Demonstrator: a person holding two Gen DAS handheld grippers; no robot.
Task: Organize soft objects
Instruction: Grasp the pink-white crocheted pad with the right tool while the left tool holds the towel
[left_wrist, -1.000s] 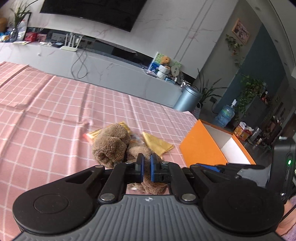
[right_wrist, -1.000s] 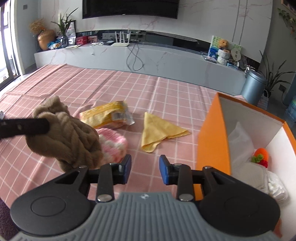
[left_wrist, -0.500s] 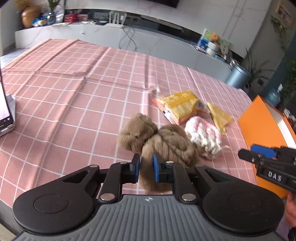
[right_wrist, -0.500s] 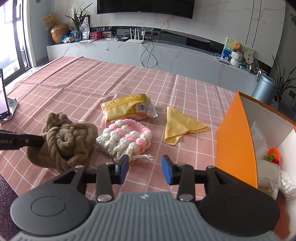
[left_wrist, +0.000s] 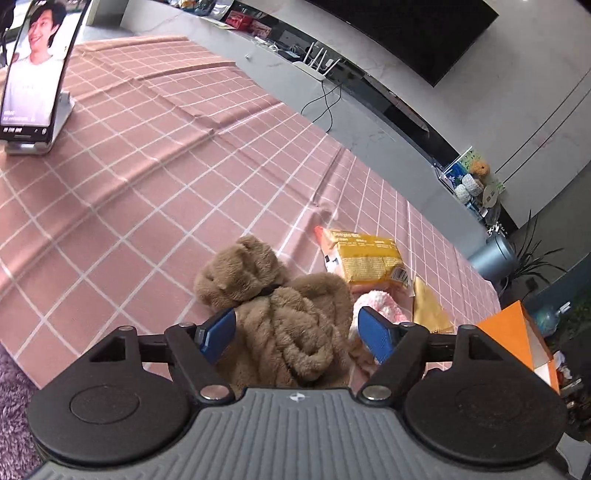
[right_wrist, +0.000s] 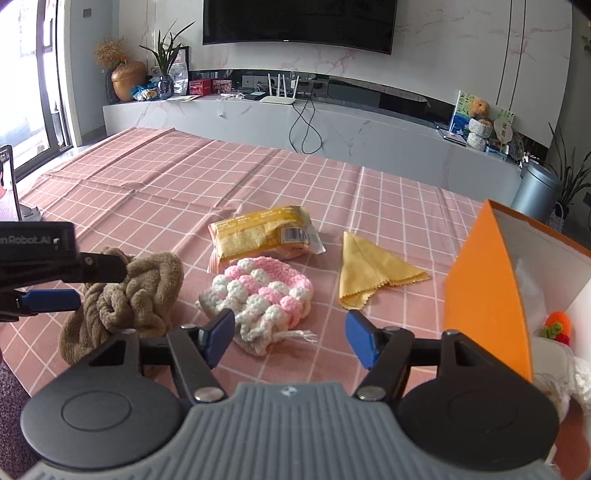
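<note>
Jaws spread on both: left gripper straddles the fuzzy brown braided plush, long axis toward 11 o'clock on the checked tablecloth; right gripper faces the knobbly pink-white crochet pouch.

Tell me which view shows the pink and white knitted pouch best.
The right wrist view: the knitted pouch lies whole on the tablecloth, unobstructed. The left wrist view shows only a pink sliver, hidden behind the brown plush and a gripper finger.

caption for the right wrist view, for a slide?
Open right tongs face a pink-white crochet pouch; brown plush lies left, orange box right.
</note>
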